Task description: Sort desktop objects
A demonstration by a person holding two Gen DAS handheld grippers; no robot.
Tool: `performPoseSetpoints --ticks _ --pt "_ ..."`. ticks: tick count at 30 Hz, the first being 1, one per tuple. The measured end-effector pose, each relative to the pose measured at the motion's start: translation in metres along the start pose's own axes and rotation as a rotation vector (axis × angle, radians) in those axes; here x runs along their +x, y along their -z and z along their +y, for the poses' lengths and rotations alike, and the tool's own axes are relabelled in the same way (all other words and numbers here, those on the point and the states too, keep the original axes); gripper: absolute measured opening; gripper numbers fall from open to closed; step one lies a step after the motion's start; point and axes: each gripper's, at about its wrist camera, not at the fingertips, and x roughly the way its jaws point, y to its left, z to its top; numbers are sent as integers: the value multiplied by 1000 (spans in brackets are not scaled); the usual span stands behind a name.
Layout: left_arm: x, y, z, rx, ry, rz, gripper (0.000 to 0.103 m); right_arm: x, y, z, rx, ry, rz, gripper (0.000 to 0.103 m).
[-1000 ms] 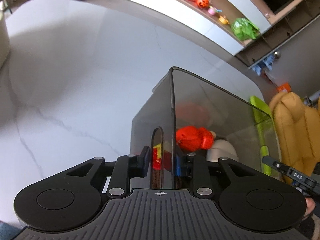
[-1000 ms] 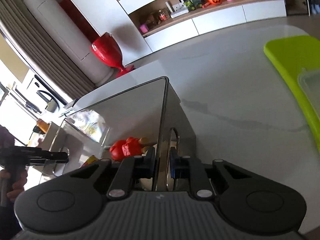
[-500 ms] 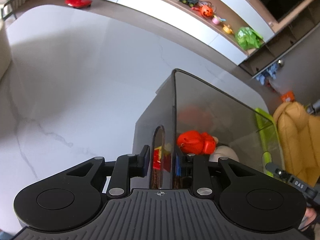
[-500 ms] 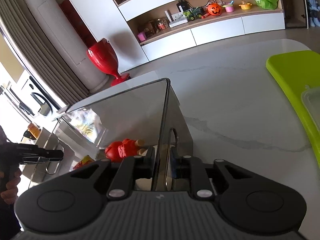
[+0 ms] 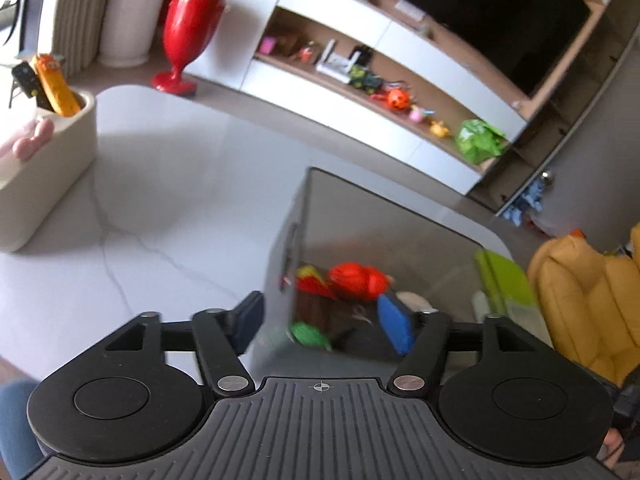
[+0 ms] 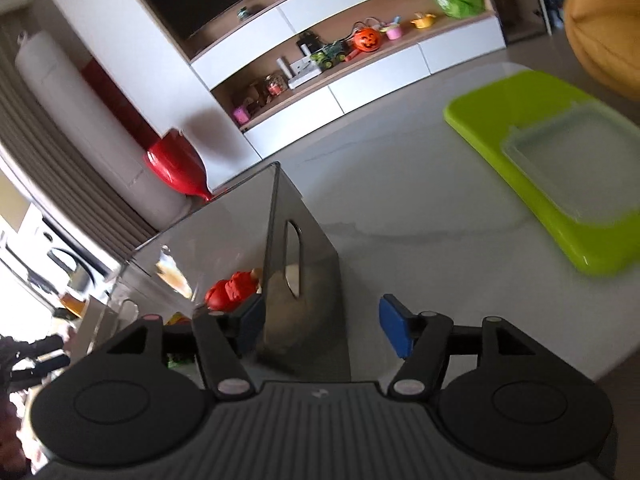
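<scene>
White marble tabletop point(image 5: 168, 184) carries everything, w/ a long TV cabinet point(image 6: 360, 80) of white drawers and a toy shelf behind it.

Task's main thing is a smoky see-through bin point(image 5: 384, 236) standing upright on the marble, straight ahead at 12 o'clock of both cameras. Inside it lie a red toy point(image 5: 356, 280), a yellow-and-red piece point(image 5: 310, 280) at its 9 o'clock, and a green bit point(image 5: 308, 334) lower down – all blurred, so no finer detail. An end wall w/ an oval handle cut-out point(image 6: 293, 256) faces the right wrist view.

Left gripper point(image 5: 322, 322) – jaws opening, pads apart, straddling the bin's near corner wall; neither pad presses on it, nothing held. Right gripper point(image 6: 322, 328) – jaws opening too, one pad inside the bin, the other outside over bare marble, the handle wall between them but not squeezed.

Outward from the bin: at 2 o'clock in the right view, well apart, a lime-green tray point(image 6: 520, 136) w/ a clear lidded box point(image 6: 576, 160) on it. At 10 o'clock in the left view, a cream holder point(image 5: 44, 172) w/ an orange item sticking out. Past the table's far edge stands a red goblet-shaped vase point(image 5: 188, 36); a yellow chair point(image 5: 588, 300) sits at 3 o'clock in the left view.
</scene>
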Motion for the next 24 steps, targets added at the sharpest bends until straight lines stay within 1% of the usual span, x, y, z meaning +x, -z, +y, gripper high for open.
performPoseSetpoints --ticks 1,3,5,7,9,10,12,15,18,21,24 --pt "-2 6 -9 18 4 0 83 -5 4 -6 30 -21 0 66" --pt "-6 19 -27 52 15 5 87 -16 15 -22 109 -79 4 66" --pt "-2 33 -44 78 43 31 88 -24 27 -38 187 -130 5 66" --pt "2 45 -58 98 61 49 93 -32 39 -54 263 -177 -1 67" --pt "5 58 -68 120 40 48 93 -42 53 -69 327 -209 -26 73" --pt "6 66 -73 140 15 47 93 -48 60 -75 348 -215 -42 74" --pt "8 79 -81 179 -31 49 94 -59 72 -81 358 -198 -73 74" --pt "12 92 -89 226 -64 73 94 -72 83 -76 301 -133 -97 76" --pt "8 99 -94 239 -44 84 94 -84 87 -72 271 -99 -141 76" --pt "6 107 -112 292 -29 84 95 -91 83 -81 334 -145 -162 78" --pt "16 108 -136 311 35 107 96 -97 79 -93 394 -180 -181 80"
